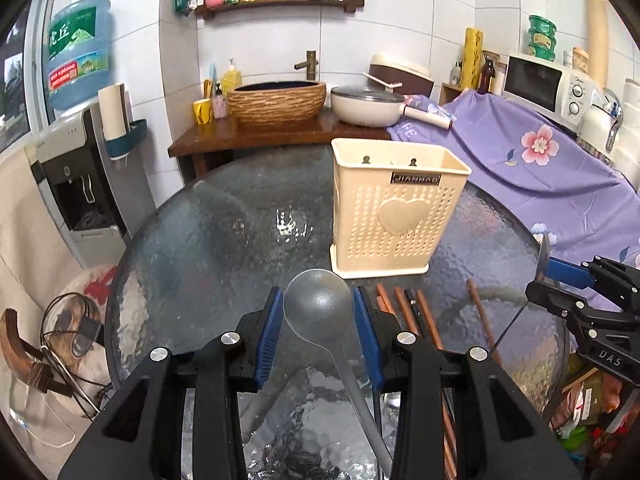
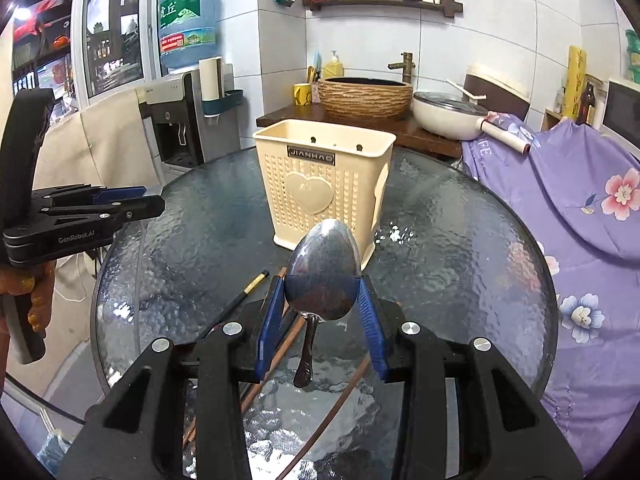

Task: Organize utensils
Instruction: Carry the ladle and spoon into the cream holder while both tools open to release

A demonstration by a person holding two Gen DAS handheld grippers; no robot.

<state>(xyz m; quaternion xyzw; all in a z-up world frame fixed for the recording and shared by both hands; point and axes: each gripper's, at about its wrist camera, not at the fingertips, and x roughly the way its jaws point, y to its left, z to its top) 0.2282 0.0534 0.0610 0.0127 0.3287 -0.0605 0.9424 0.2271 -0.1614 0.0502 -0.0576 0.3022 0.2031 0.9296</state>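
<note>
Straight ahead of both tools on the round glass table (image 1: 208, 240) stands the cream perforated plastic utensil holder (image 2: 320, 184), open-topped; right gripper (image 2: 323, 286), nearer, pinches a shiny steel spoon (image 2: 324, 268) bowl-up, left gripper (image 1: 320, 304) brackets a translucent grey plastic ladle-spoon (image 1: 318, 312), contact uncertain; brown wooden chopsticks (image 1: 424, 320) lie alongside

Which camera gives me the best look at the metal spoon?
The right wrist view. The metal spoon fills the centre there, its bowl clamped between the right gripper's blue pads and its handle hanging down. In the left wrist view the right gripper is side-on at the edge, showing only a thin sliver of the spoon.
</note>
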